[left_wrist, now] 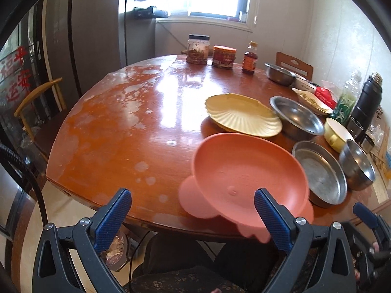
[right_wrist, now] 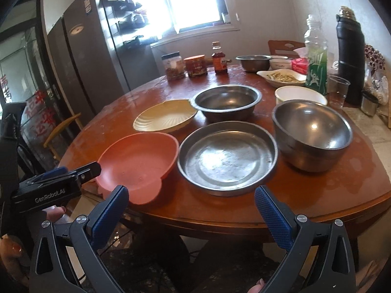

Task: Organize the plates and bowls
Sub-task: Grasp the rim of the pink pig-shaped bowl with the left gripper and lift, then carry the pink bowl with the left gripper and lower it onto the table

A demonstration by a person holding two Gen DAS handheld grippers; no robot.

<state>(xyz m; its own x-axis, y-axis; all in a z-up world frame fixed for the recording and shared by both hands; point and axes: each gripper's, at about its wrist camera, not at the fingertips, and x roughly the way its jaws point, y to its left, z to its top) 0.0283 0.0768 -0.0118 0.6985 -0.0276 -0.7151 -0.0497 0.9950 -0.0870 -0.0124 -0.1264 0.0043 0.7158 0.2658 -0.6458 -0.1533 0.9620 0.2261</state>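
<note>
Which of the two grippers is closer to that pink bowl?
Left. The left gripper is open right at the pink bowl's near rim; the right gripper hovers beside it, before the flat metal pan.

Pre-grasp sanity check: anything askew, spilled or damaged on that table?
Pink plate sits at the near table edge with its scalloped rim overhanging. The tabletop's finish is worn into pale blotches on the far left. Nothing spilled; the steel pan and steel bowl sit level.

Glossy worn wooden table [right_wrist: 305,195], matt pink plastic dish [right_wrist: 139,161], shiny steel pan [right_wrist: 227,157], ribbed cream plate [right_wrist: 166,119]
</note>
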